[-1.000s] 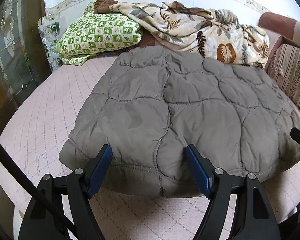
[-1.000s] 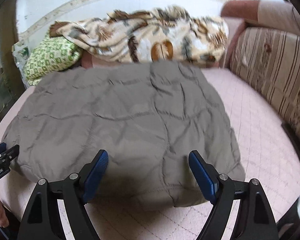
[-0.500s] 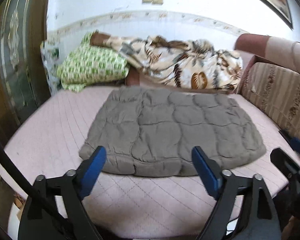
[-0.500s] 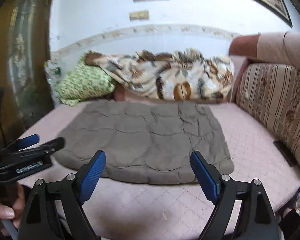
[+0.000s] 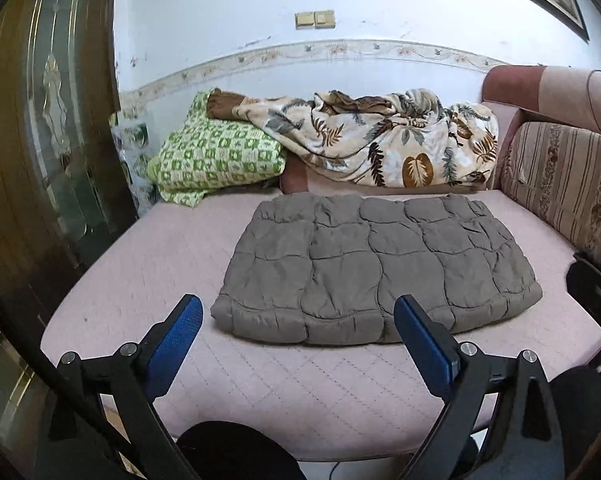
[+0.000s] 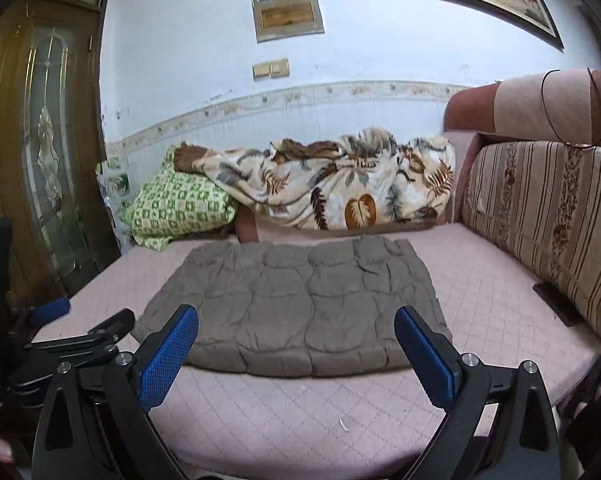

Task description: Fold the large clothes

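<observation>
Hovering over the near edge of the pink quilted mattress [image 5: 148,248], the left gripper [image 5: 298,322] has its blue-padded jaws spread wide, and they have just been opening further; nothing lies between them and they touch nothing. The right gripper [image 6: 296,334] is in the same state beside it, jaws far apart and just opened wider, with only bare mattress below. In the right wrist view the left gripper shows at the lower left edge as a black frame with a blue tip

Just beyond both sets of fingertips, the folded grey quilted jacket [image 5: 376,272] lies flat on the mattress as a rough rectangle, apart from both grippers. Its padded front edge faces the cameras and its far edge reaches almost to the bedding behind

Further back, a green checked pillow [image 5: 216,156] sits at the left, with a leaf-patterned blanket [image 5: 384,140] heaped partly over it and across to the right. A striped sofa back [image 6: 540,220] runs along the right side. Behind everything stands a white wall with a floral border strip [image 5: 340,50], and a wooden door with glass [image 6: 44,160] is at the far left
</observation>
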Demonstrator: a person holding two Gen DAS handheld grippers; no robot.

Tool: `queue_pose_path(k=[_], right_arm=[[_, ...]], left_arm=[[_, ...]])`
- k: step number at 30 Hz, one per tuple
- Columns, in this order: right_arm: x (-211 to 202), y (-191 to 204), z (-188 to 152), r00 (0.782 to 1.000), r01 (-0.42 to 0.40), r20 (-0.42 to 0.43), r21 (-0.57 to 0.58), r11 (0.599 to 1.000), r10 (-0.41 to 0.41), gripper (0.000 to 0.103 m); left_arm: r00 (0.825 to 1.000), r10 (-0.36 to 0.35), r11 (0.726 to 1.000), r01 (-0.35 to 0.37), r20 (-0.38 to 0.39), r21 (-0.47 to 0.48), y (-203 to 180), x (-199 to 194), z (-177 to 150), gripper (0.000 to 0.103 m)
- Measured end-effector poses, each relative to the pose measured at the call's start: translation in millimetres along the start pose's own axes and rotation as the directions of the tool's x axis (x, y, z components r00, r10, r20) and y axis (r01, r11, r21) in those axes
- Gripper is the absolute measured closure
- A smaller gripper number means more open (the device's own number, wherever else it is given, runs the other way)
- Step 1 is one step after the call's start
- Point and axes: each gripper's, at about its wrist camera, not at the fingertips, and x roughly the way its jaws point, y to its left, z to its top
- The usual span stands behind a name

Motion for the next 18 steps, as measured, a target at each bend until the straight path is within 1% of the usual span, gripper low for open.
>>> queue_pose_path(k=[2,4,6,7,8,11,15,18], right_arm=[[3,3,-2,1.0,0.008,-0.005,-0.009,1.0,-0.008,0.003],[5,5,-4,1.0,0.016,-0.013,-0.015,1.0,-0.016,0.003],[11,3,-5,1.0,0.017,-0.024,-0.014,1.0,-0.018,0.003],[13,3,-7,0.999,0.02,-0.03,-0.015,1.0,-0.02,0.003],[15,3,-8,0.999,0.023,-0.035,-0.017,1.0,-0.024,0.003],[24,3,-14,0.998,0.026,-0.061,-0.025,0.999,-0.027,0.003],[34,2,-20,0.995,0.027,-0.095,-0.022,0.999,-0.029,0.003],[37,3,-22,0.995,0.027,-0.1,-0.025,0.999,-0.029,0.003]], left_arm=[[1.0,-0.023,1.0,0.023,-0.008,-0.015,1,0,-2,0.007],[0.998,-0.062,0.998,0.061,-0.032,-0.028,3,3,-3,0.007],[0.997,-0.065,0.998,0.064,-0.046,-0.021,4,8,-4,0.007],[0.997,-0.058,0.998,0.058,-0.051,-0.015,3,10,-5,0.007],[0.998,-0.03,1.0,0.03,-0.051,0.001,3,12,-6,0.007],[0.998,0.023,0.999,-0.02,-0.064,0.046,2,17,-8,0.007],[0.991,-0.007,0.999,0.014,-0.133,0.051,3,33,-12,0.007],[0.989,0.01,0.999,-0.002,-0.149,0.054,3,39,-16,0.007]])
